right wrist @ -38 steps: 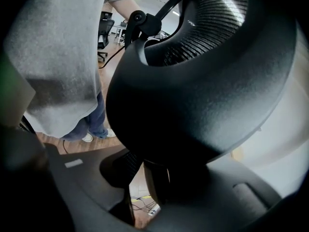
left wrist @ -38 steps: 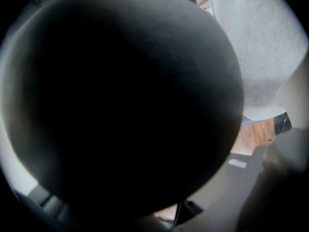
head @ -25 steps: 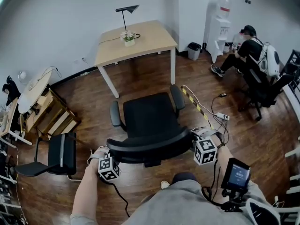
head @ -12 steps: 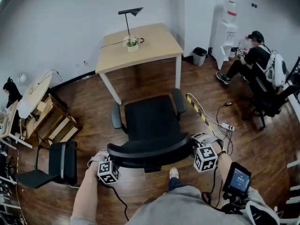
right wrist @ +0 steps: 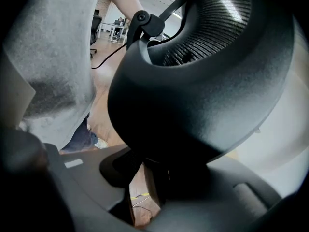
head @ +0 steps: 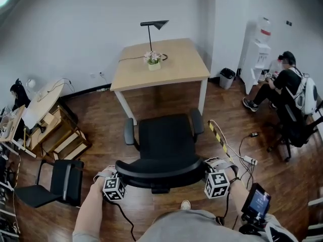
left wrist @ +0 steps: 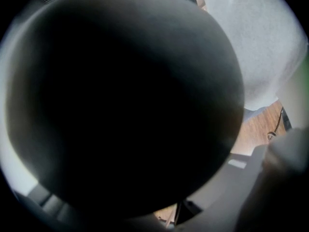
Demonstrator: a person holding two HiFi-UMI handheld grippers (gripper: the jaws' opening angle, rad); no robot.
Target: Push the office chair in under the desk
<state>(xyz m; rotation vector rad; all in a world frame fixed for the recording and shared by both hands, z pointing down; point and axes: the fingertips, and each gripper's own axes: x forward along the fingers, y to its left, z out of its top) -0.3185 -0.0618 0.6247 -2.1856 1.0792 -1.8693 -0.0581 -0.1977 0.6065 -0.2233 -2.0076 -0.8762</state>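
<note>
A black office chair (head: 166, 137) stands on the wood floor with its seat facing the light wooden desk (head: 161, 64) and its front edge just short of the desk's legs. My left gripper (head: 118, 177) clasps the left end of the curved backrest (head: 159, 166), and my right gripper (head: 206, 169) clasps the right end. The dark backrest (left wrist: 120, 105) fills nearly all of the left gripper view. In the right gripper view the backrest rim (right wrist: 203, 95) sits between the two jaws.
A black lamp (head: 153, 26) and a flower pot (head: 153, 59) stand on the desk. A small black chair (head: 55, 180) and wooden shelving (head: 60, 135) are at left. Cables with a power strip (head: 247, 160) and striped tape (head: 218, 135) lie at right, beyond them a seated person (head: 290, 92).
The chair has rolled forward, and the gap between its seat and the desk has shrunk. Both grippers have kept their hold on the backrest and moved along with it.
</note>
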